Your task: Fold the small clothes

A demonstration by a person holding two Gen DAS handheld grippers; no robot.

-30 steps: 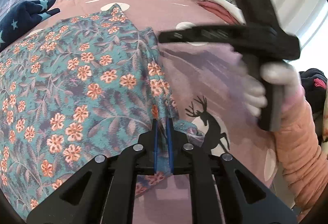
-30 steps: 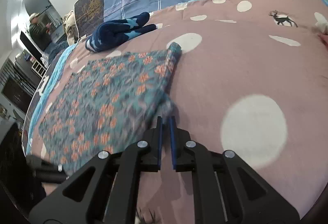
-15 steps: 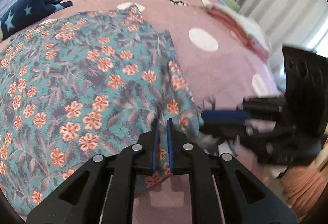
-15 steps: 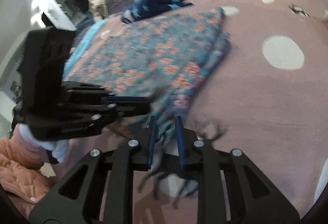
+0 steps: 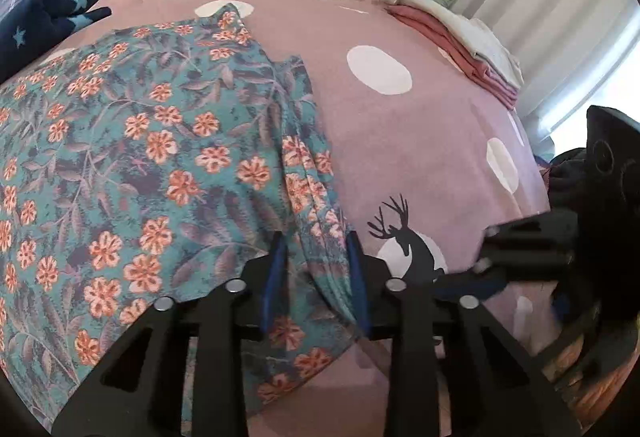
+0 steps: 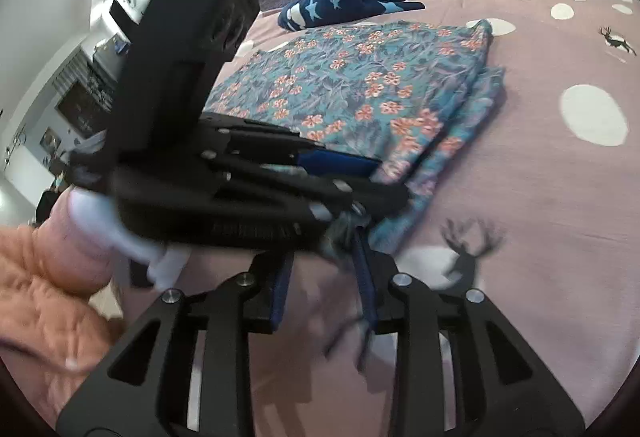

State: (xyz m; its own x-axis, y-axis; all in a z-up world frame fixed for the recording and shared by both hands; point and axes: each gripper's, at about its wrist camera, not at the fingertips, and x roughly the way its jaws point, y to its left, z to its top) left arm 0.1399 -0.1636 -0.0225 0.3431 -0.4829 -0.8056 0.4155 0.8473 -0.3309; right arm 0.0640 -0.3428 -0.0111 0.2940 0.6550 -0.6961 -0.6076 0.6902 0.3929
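Floral garment lies folded on the dotted bedspread, its near corner bunched between the parted fingers of my left gripper, which frames the cloth without pinching it. My right gripper is spread too, empty above the cover, just beside that same corner. Both sit at this edge, I judge, because the next fold starts here. A folded stack waits well apart.

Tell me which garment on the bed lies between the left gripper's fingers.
The teal floral garment: its near corner lies between the left gripper fingers. The navy star-print garment and the folded pink-and-white stack lie far off, untouched.
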